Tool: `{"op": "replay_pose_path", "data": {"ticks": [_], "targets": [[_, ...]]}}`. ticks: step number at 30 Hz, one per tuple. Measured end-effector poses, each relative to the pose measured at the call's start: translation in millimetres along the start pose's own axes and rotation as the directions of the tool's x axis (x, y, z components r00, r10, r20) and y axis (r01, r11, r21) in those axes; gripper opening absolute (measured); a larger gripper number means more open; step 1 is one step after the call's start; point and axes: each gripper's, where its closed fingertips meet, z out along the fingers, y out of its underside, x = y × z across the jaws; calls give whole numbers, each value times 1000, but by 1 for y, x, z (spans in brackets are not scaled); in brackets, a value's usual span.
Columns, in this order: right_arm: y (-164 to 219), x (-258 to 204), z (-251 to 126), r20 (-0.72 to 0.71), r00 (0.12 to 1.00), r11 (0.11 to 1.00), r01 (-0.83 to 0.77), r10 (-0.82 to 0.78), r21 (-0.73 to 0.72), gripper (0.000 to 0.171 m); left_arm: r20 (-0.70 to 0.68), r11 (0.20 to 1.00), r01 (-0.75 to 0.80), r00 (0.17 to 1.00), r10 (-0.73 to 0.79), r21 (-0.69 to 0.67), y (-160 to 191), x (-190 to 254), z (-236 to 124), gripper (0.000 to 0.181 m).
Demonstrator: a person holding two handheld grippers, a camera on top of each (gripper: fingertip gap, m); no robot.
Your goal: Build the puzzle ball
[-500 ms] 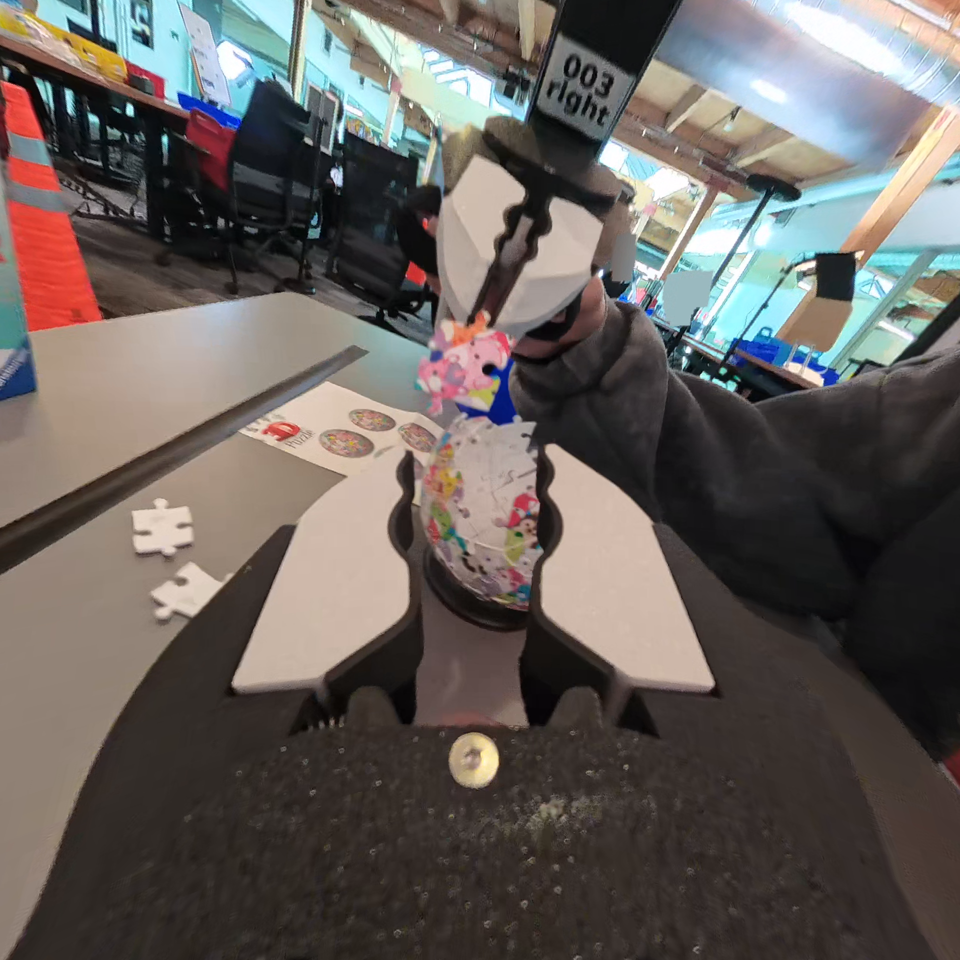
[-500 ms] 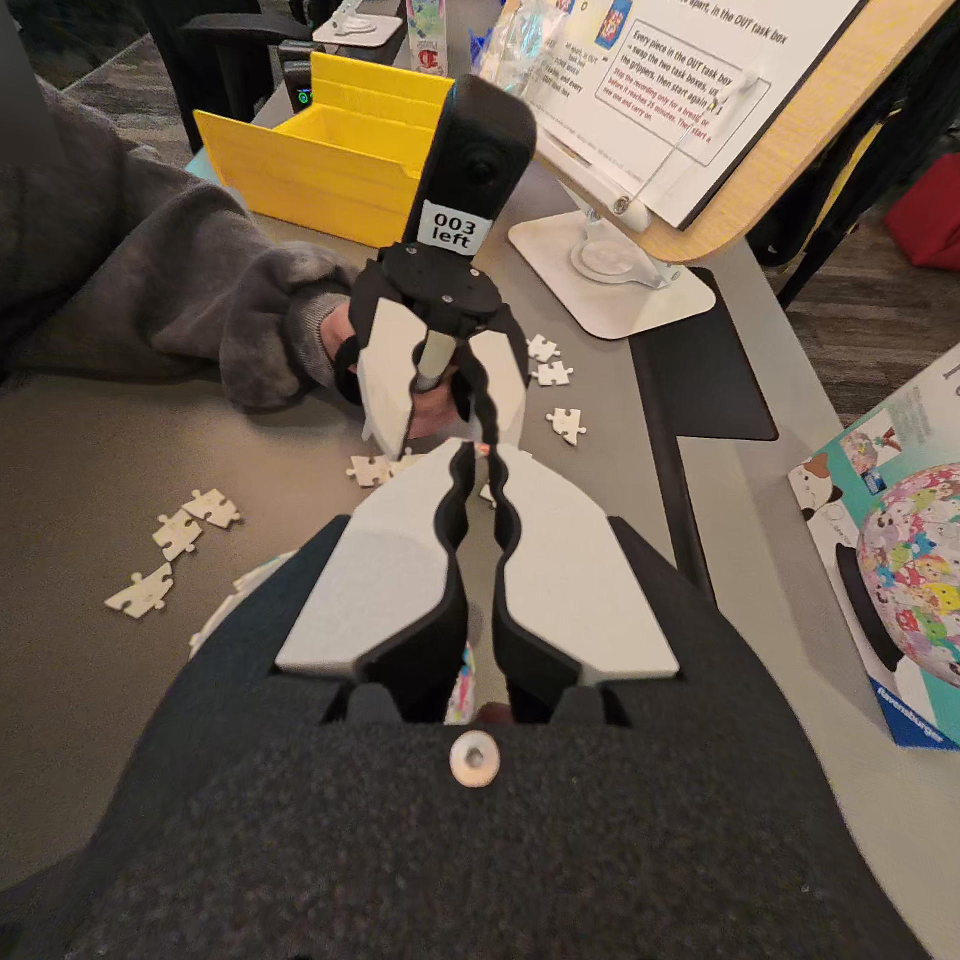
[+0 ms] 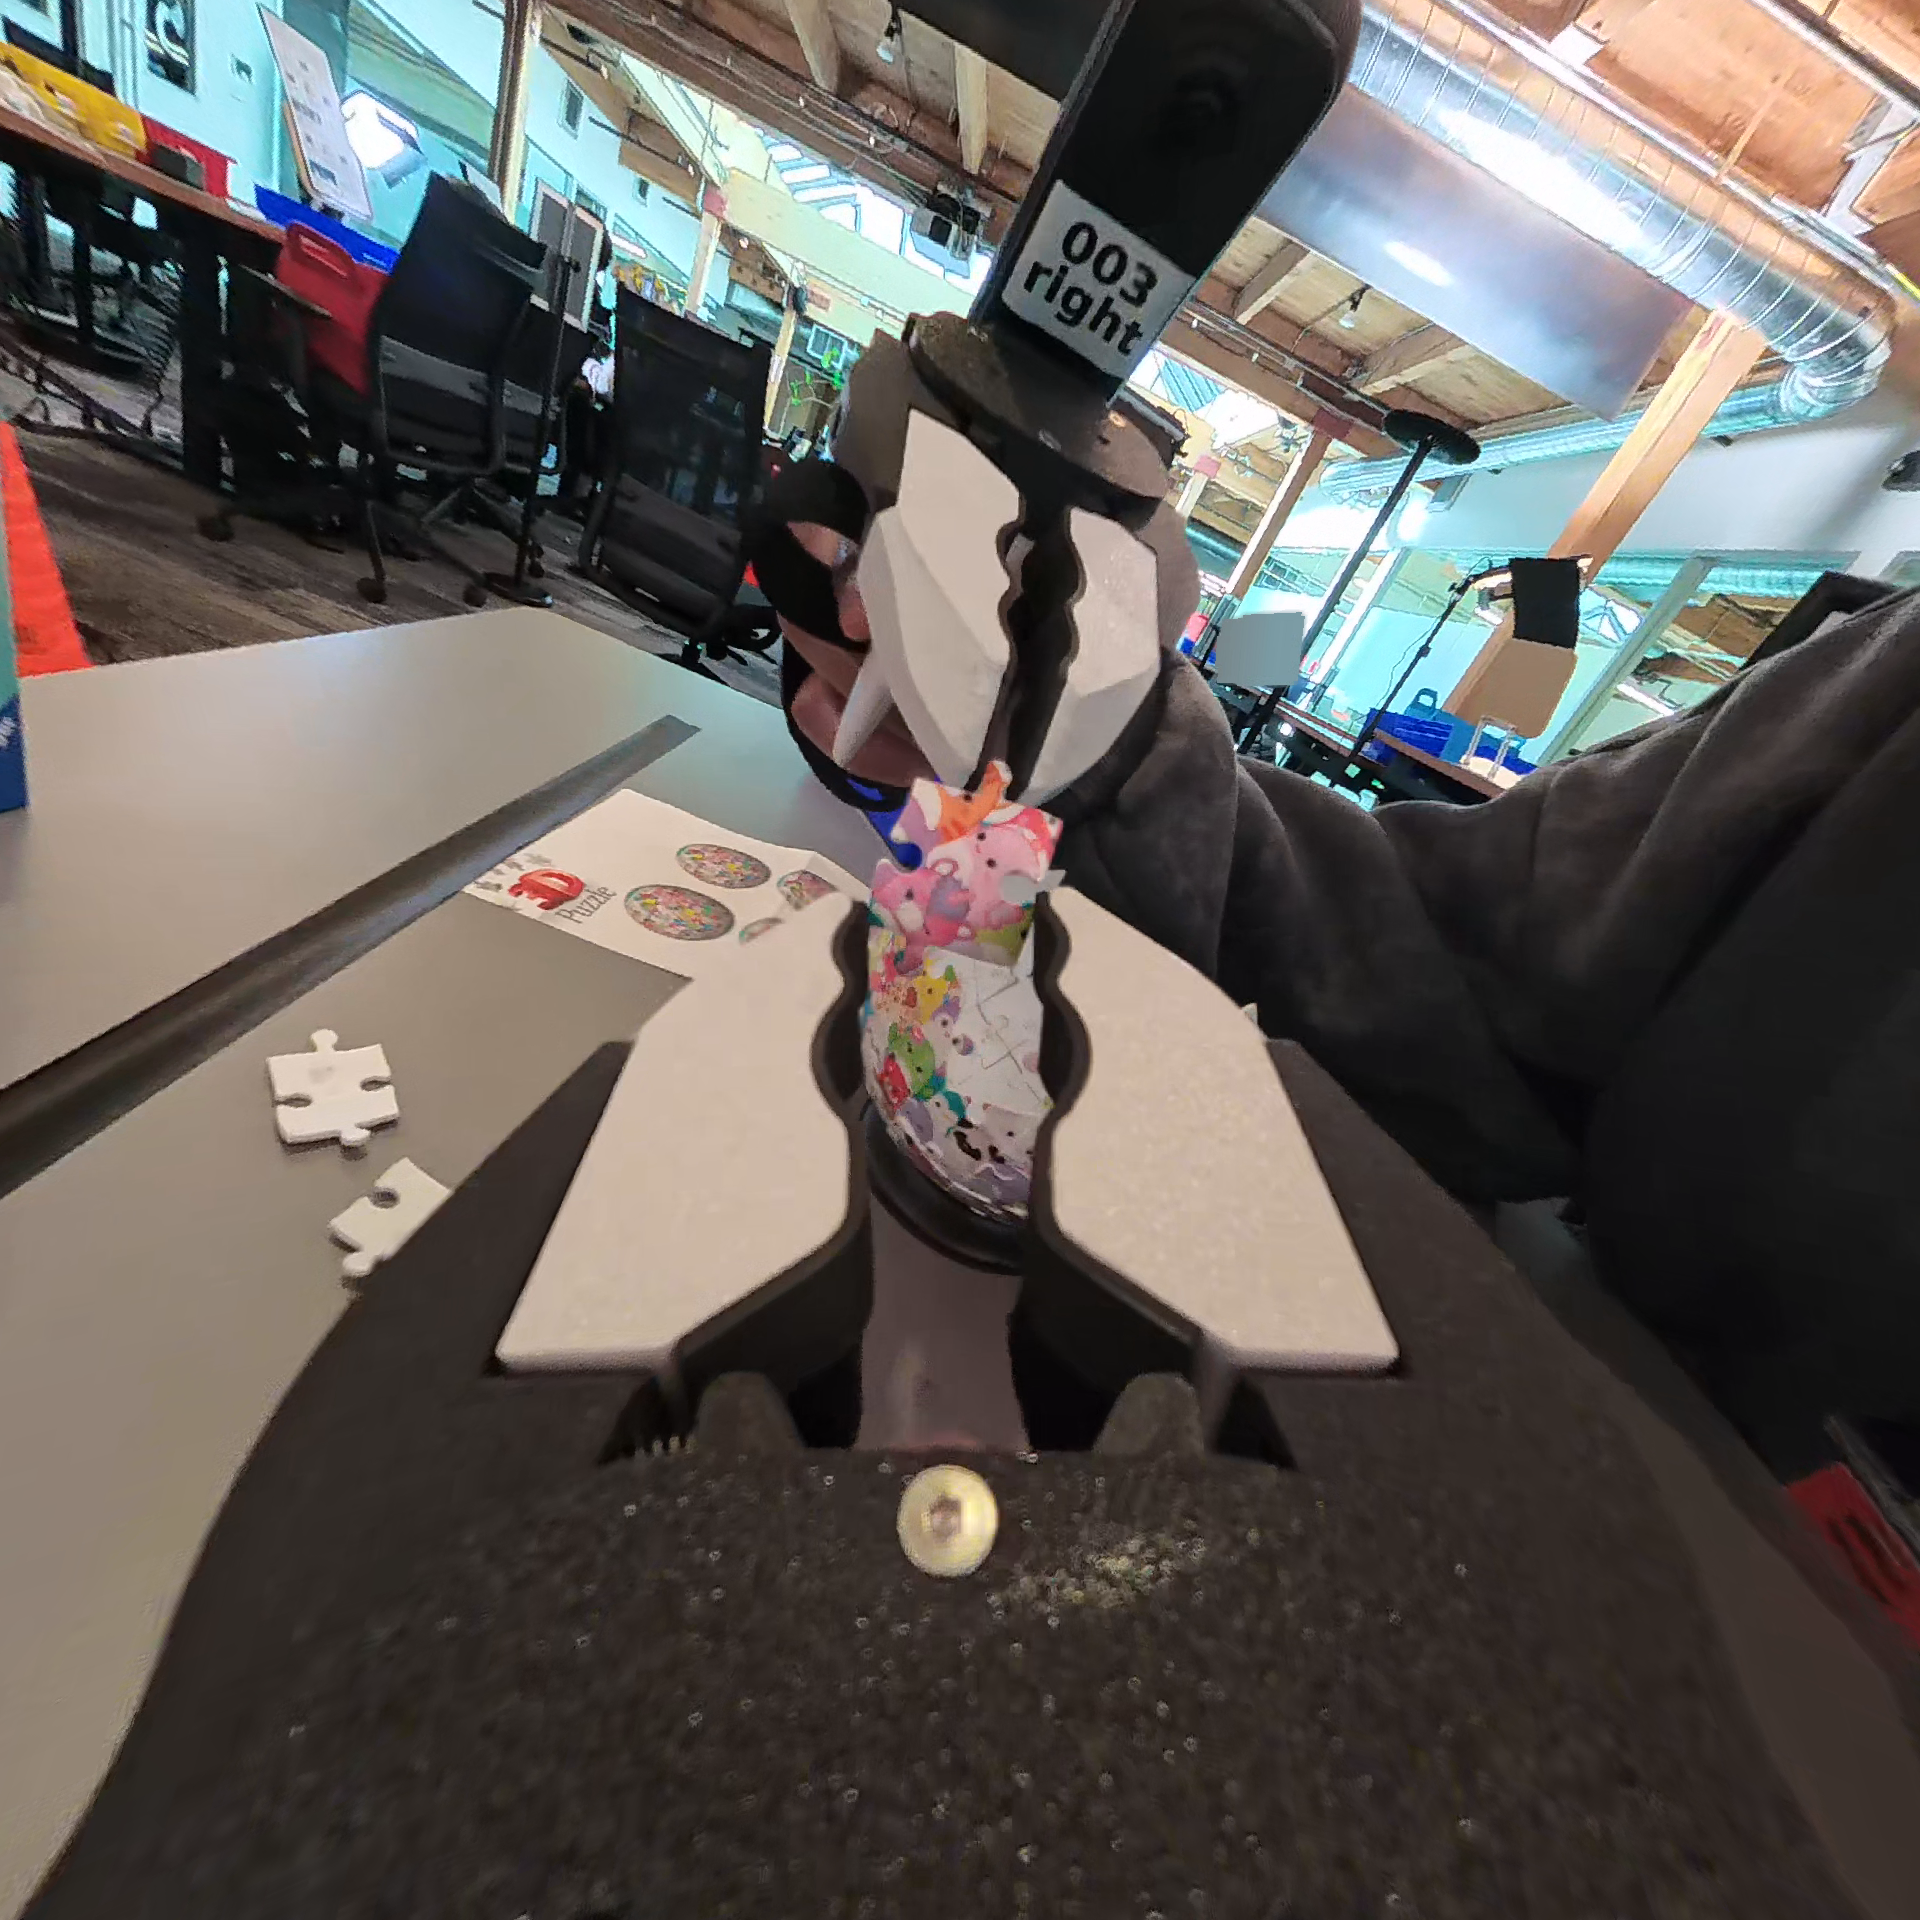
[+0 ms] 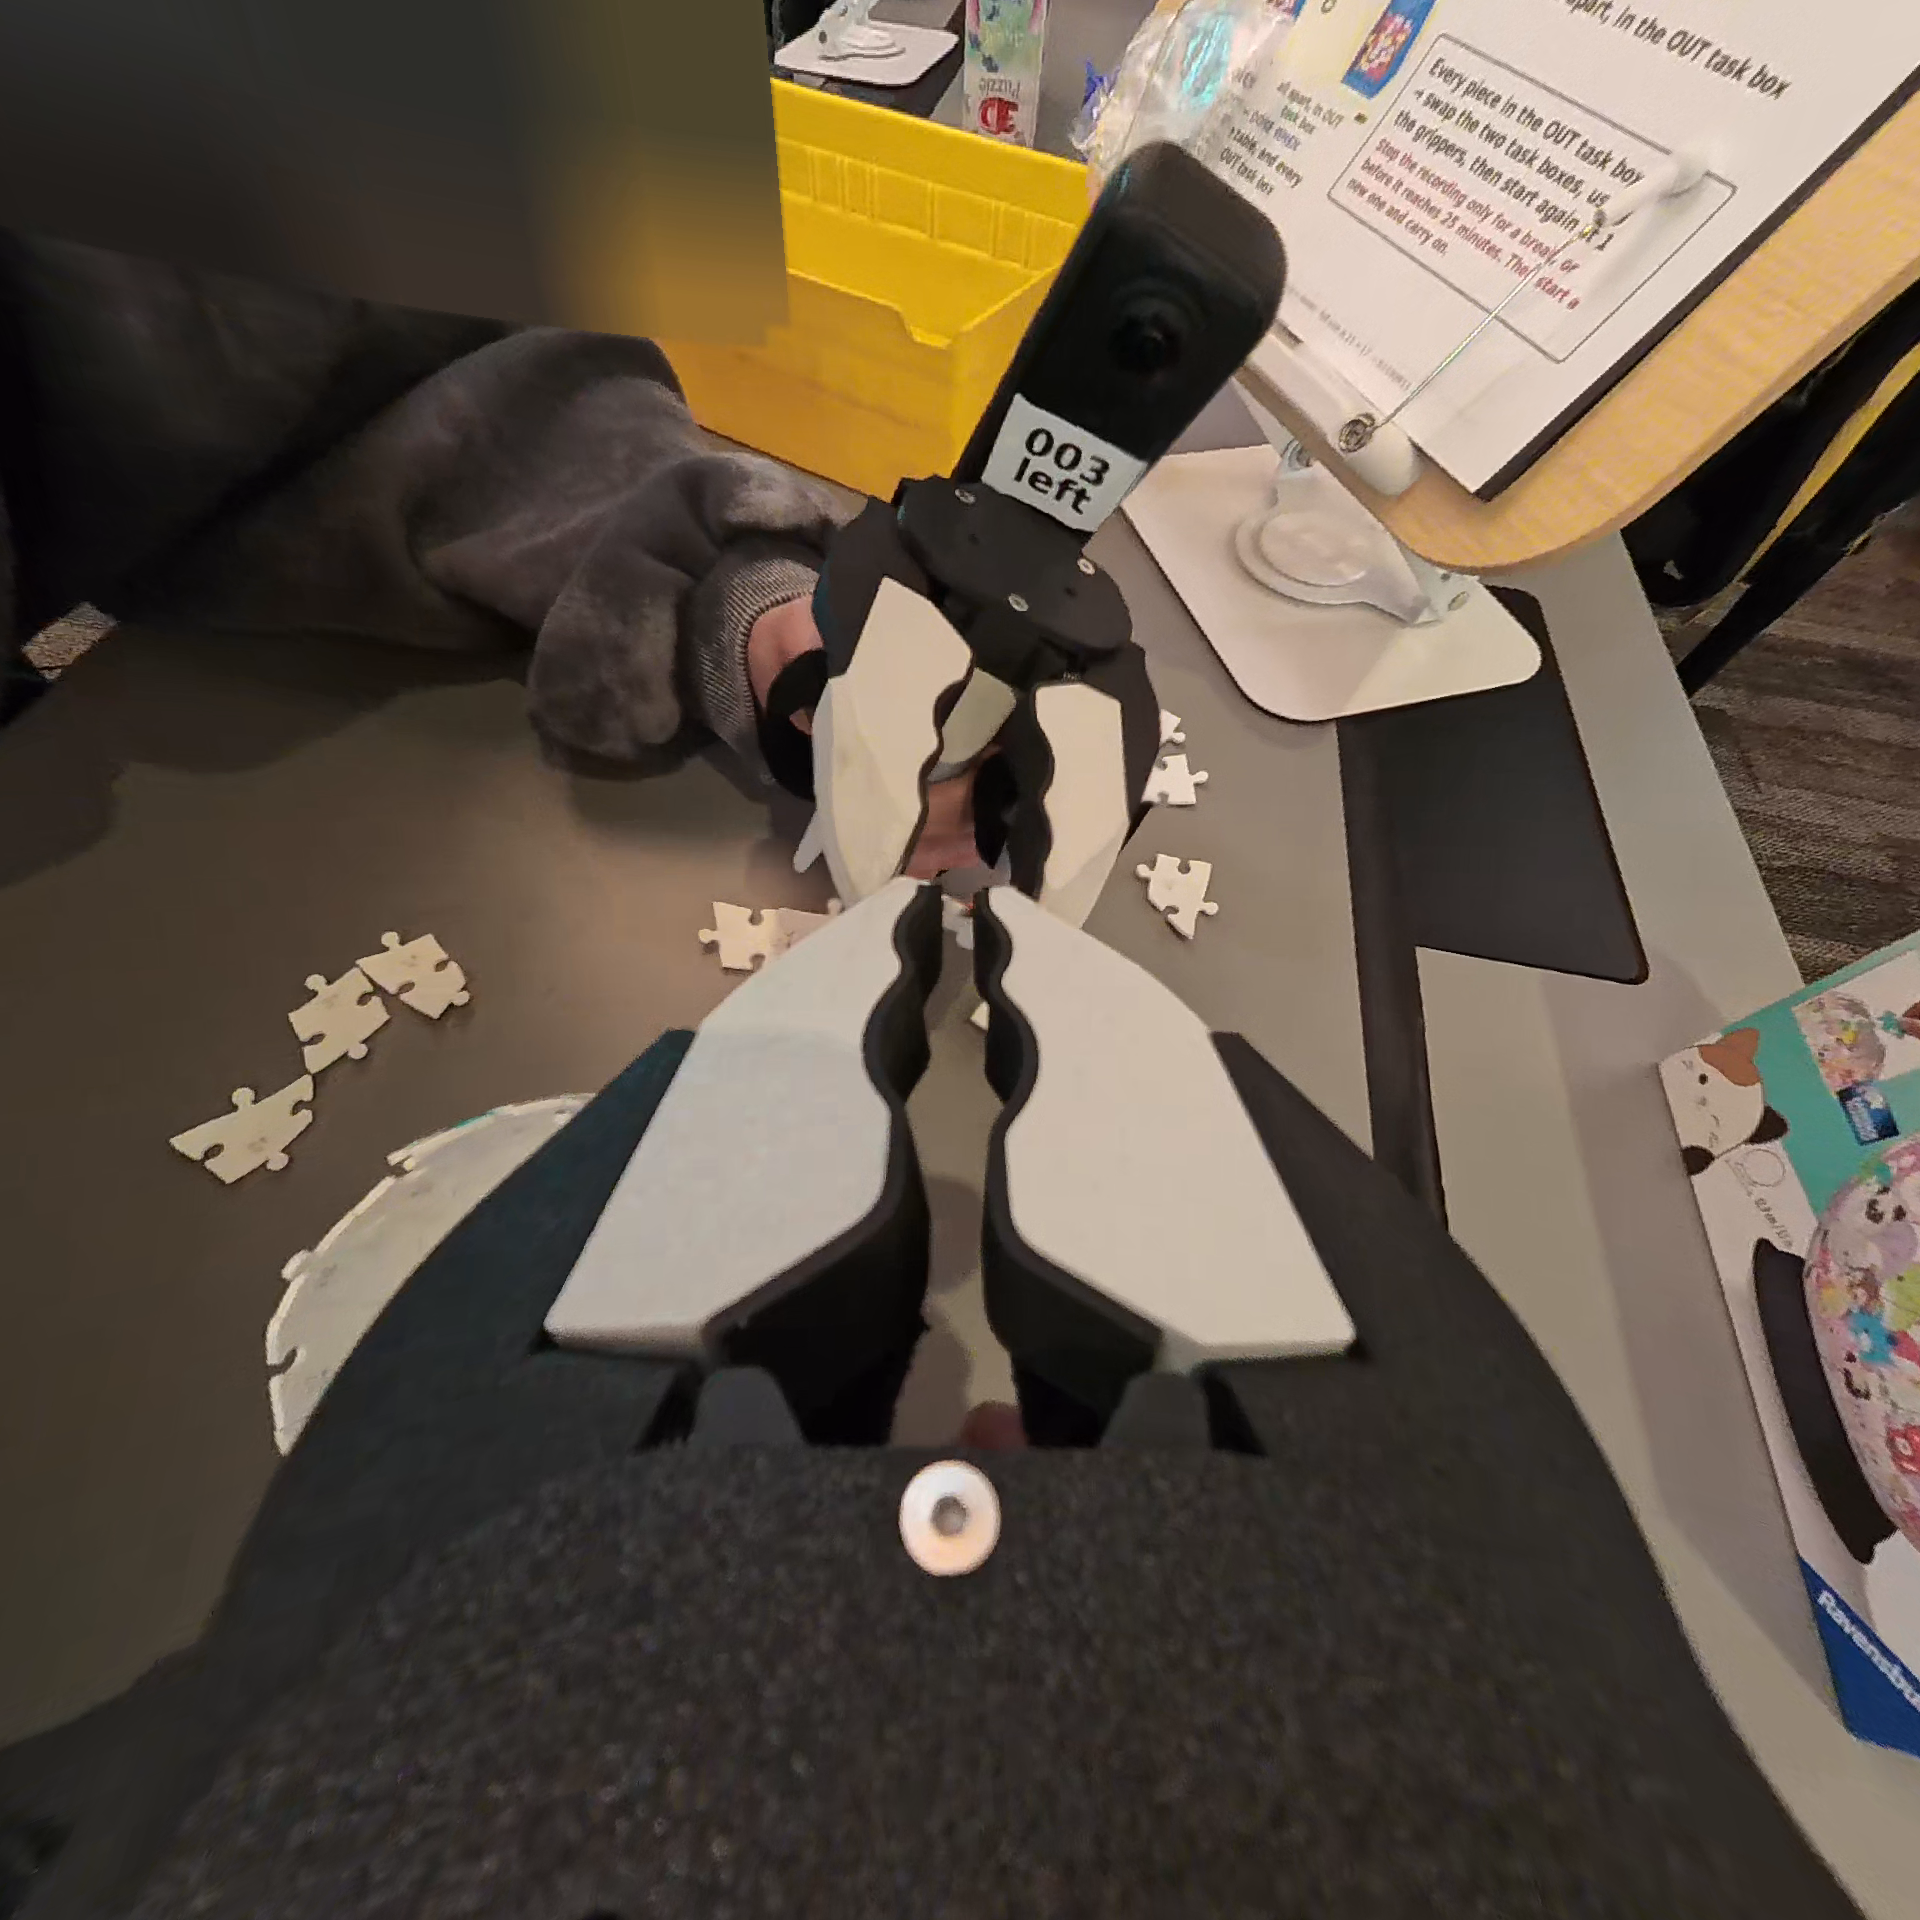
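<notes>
The left gripper (image 3: 951, 1049) is holding the partly built puzzle ball (image 3: 961, 1070) between its fingers, which are closed onto the ball's two sides. The ball is sitting on a dark round stand (image 3: 940, 1226) on the grey table (image 3: 208, 1299). Just above the ball, the right gripper (image 3: 992, 774) is pointing down with its fingers pinched together on a pink puzzle piece (image 3: 971, 883), whose lower edge is touching the ball's open top rim. Left of the ball, two loose white pieces (image 3: 332, 1091) are lying face down on the table, and a printed leaflet (image 3: 644, 883) is lying beyond them.

In the right wrist view, the right gripper (image 4: 951, 935) is showing only a narrow gap between its fingers, meeting the left gripper (image 4: 961, 862) tip to tip. More white pieces (image 4: 332, 1013) are lying scattered around the ball, a yellow bin (image 4: 914, 260) is standing behind it, and the puzzle box (image 4: 1818, 1247) is lying off to its right.
</notes>
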Motion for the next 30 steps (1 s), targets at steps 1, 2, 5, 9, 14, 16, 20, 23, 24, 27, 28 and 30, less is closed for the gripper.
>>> {"op": "replay_pose_path", "data": {"ticks": [1, 2, 5, 9, 14, 16, 20, 23, 24, 27, 28, 30], "targets": [[2, -1, 0, 6, 1000, 1000, 13, -13, -12, 6, -4, 1000, 7, 1000, -7, -13, 2, 1, 1, 29], [3, -2, 0, 6, 999, 999, 38, -38, -27, 6, -10, 1000, 13, 1000, -13, -20, 4, 2, 2, 29], [9, -1, -5, -50, 983, 979, 169, -176, -116, 20, -28, 999, 38, 999, -39, -33, 6, 3, 4, 29], [11, -6, -11, -98, 882, 864, 420, -461, -277, 24, -65, 995, 78, 994, -83, -68, 11, 5, 5, 29], [16, -17, -9, -14, 830, 774, 513, -557, -373, 23, -108, 989, 84, 989, -97, -120, 18, 9, 10, 29], [20, -14, -10, -9, 808, 744, 537, -589, -396, 19, -121, 986, 76, 988, -94, -145, 22, 10, 13, 29], [22, -16, -12, 17, 788, 723, 572, -615, -388, 5, -142, 984, 82, 984, -106, -161, 24, 11, 17, 29], [25, -16, -12, 28, 788, 717, 573, -614, -396, 4, -147, 982, 91, 982, -116, -167, 25, 9, 18, 29], [25, -16, -12, 29, 789, 718, 574, -614, -394, 4, -149, 981, 93, 982, -119, -169, 25, 9, 18, 29], [27, -18, -13, 40, 781, 704, 583, -624, -405, 3, -154, 981, 94, 981, -121, -172, 26, 10, 18, 29], [26, -18, -14, 35, 777, 697, 583, -629, -418, 3, -157, 982, 97, 980, -122, -161, 24, 10, 18, 29], [24, -22, -17, 25, 771, 687, 581, -636, -436, 2, -177, 986, 101, 976, -124, -132, 18, 13, 16, 29]]}}
